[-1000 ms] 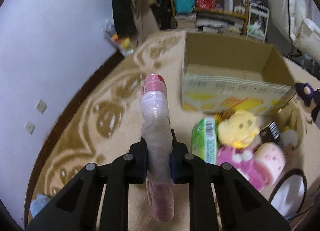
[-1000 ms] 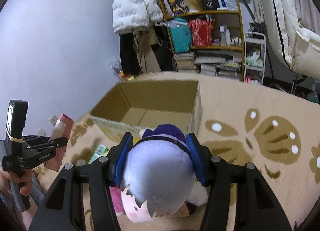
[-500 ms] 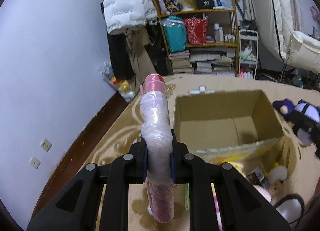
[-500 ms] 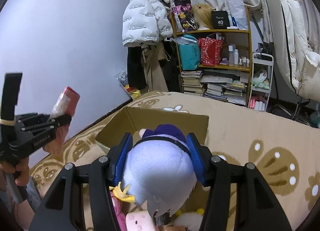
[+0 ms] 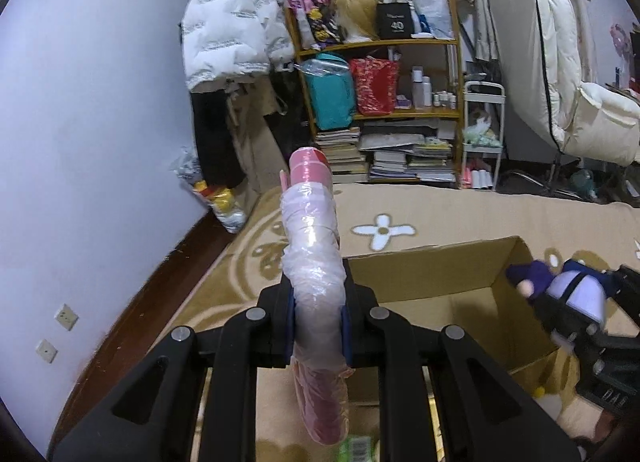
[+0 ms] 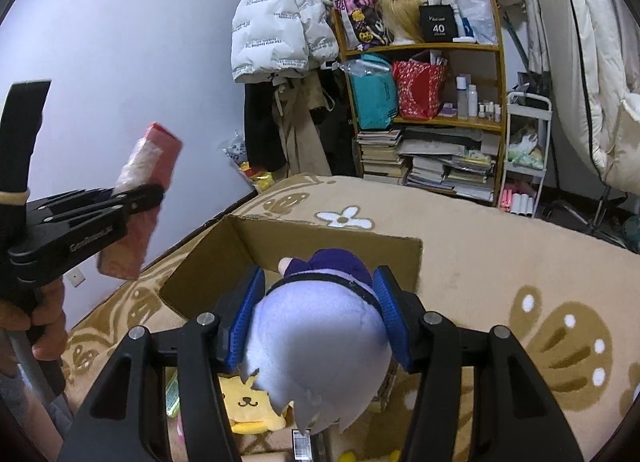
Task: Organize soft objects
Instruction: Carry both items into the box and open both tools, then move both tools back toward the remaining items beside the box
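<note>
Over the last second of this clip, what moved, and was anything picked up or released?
Both tools rose from the toy pile toward the open cardboard box. The left tool carried its pink plastic-wrapped roll up beside the box's left wall; the right tool brought the purple-and-lavender plush doll over the box's near edge. Nothing was picked up or released: both grips and the box are unchanged.

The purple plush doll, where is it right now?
The purple plush doll is clamped in the right gripper, held over the near edge of the open cardboard box; it shows at the left wrist view's right edge.
</note>
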`<state>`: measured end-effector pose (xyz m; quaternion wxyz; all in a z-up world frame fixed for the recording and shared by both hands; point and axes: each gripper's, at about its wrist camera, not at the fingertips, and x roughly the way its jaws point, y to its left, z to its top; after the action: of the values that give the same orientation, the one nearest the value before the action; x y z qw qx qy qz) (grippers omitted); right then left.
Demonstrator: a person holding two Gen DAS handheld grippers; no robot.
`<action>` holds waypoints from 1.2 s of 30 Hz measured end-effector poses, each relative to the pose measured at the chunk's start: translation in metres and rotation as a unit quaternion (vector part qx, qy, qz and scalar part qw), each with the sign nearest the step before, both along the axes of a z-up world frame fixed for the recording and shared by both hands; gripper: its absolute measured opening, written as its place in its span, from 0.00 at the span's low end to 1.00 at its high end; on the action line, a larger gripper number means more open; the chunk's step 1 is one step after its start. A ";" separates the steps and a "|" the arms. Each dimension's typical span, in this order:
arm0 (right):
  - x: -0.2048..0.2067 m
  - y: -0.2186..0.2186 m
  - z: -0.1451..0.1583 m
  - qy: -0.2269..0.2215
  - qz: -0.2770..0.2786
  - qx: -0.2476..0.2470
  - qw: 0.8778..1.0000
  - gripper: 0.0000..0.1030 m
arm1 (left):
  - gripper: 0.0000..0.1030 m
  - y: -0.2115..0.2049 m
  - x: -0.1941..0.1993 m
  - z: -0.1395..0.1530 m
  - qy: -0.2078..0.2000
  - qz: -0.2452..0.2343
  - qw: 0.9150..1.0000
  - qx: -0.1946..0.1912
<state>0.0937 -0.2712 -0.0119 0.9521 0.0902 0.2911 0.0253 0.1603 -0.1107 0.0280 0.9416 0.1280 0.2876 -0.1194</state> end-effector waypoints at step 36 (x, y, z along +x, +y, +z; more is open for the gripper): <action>-0.004 -0.007 0.017 0.026 -0.046 0.005 0.999 1.00 | 0.96 0.034 -0.014 -0.007 0.050 0.038 0.998 0.007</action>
<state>0.0893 -0.2780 0.0056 0.9440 0.1093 0.3108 -0.0197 0.1465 -0.0765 0.0206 0.9290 0.1173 0.3397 -0.0878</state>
